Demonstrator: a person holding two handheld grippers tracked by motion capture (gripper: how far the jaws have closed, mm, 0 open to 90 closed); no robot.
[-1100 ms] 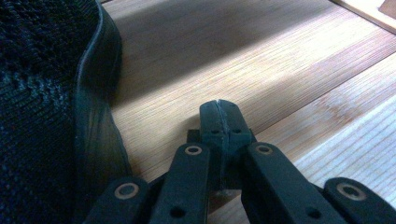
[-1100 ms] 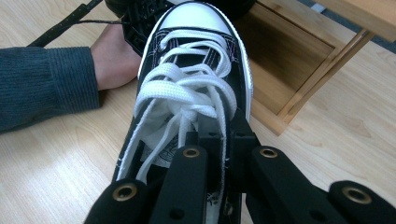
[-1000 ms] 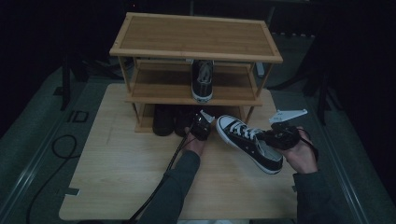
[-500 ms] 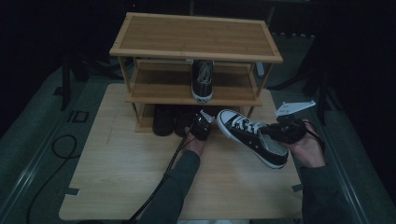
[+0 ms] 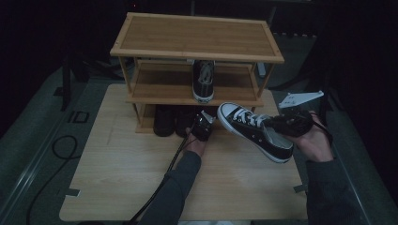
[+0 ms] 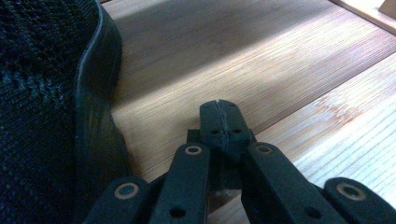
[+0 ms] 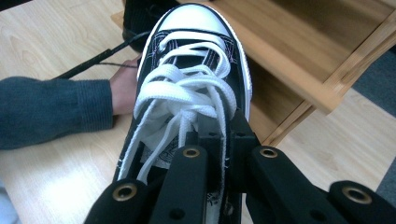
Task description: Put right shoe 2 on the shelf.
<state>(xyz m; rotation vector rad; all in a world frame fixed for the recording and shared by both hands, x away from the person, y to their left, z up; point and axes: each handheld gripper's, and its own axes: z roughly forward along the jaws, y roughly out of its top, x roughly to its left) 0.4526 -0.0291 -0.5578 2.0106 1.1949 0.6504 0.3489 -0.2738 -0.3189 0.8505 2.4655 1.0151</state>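
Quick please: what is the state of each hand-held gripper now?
Left hand-held gripper: closed, holding nothing, beside a dark mesh shoe.
Right hand-held gripper: closed on the black canvas sneaker with white laces.

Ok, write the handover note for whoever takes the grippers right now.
Right gripper: shut on the black sneaker, clamping its side wall by the laces, and holding it in the air in front of the shoe rack, toe toward the rack.
Left gripper: jaws shut on nothing, low at the rack's bottom level beside a dark shoe.
Done: one matching sneaker stands on the middle shelf.
Left: probably set the held sneaker on the middle shelf next to its mate, then open the right jaws and back away.
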